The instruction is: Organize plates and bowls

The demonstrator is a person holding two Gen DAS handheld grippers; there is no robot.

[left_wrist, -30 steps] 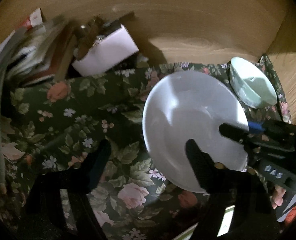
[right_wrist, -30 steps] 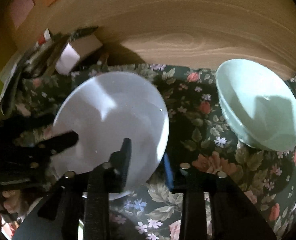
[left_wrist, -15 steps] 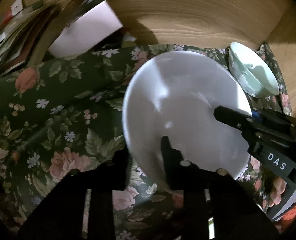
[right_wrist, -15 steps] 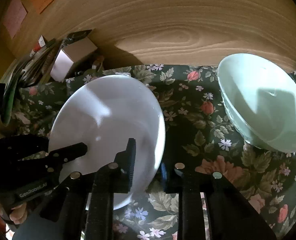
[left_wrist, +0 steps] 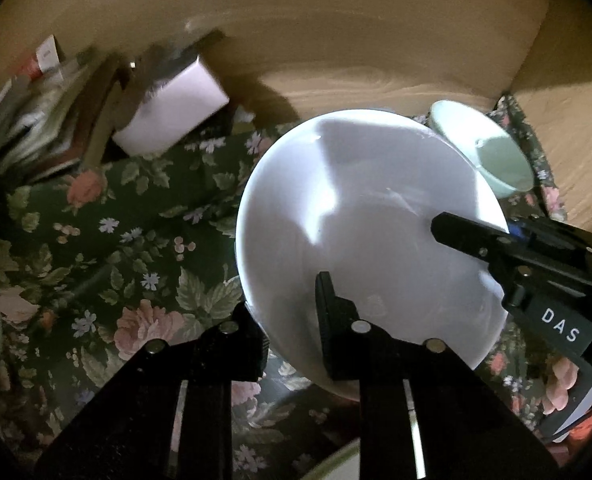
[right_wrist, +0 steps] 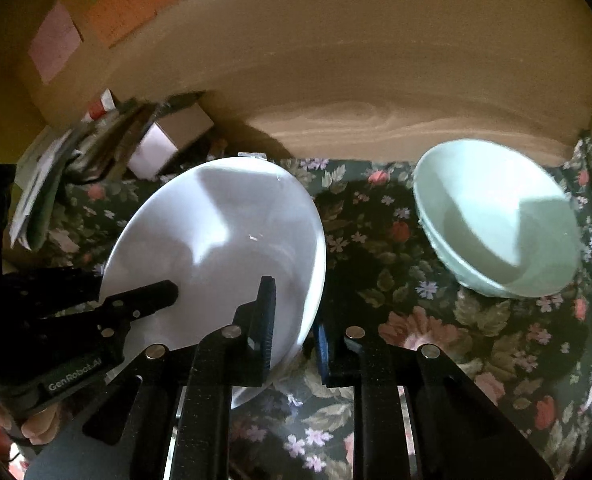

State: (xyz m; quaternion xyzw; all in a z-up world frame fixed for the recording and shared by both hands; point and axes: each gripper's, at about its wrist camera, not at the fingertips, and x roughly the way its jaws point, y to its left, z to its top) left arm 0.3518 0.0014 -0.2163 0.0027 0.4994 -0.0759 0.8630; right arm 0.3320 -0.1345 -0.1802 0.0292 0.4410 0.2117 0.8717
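Plate, left wrist view: white plate (left_wrist: 360, 216) is tilted above the floral cloth (left_wrist: 107, 240), with its near edge between the two fingers of the left gripper (left_wrist: 291, 320).
Left gripper, left wrist view: jaws are closed on the plate edge; one finger is over the plate face, the other is below the rim.
Right gripper, left wrist view: right gripper (left_wrist: 496, 240) comes from the right side, and its upper finger lies on the plate face. It carries the letters "DAS".
Bowl, left wrist view: pale green bowl (left_wrist: 492, 148) is behind the plate at the far right, partly hidden by the plate rim.
Background, left wrist view: white box (left_wrist: 171, 108) and a pile of papers (left_wrist: 43, 128) are at the far left, against a wooden wall (left_wrist: 336, 40).
Plate, right wrist view: plate (right_wrist: 223, 248) is at the left, tilted, and its right edge is between the fingers of the right gripper (right_wrist: 296, 320).
Right gripper, right wrist view: jaws grip the plate rim.
Left gripper, right wrist view: left gripper (right_wrist: 135, 300) holds the plate from the left side.
Bowl, right wrist view: bowl (right_wrist: 496, 220) stands on the cloth (right_wrist: 376, 248) on the worktop, well apart from the plate, at the right.
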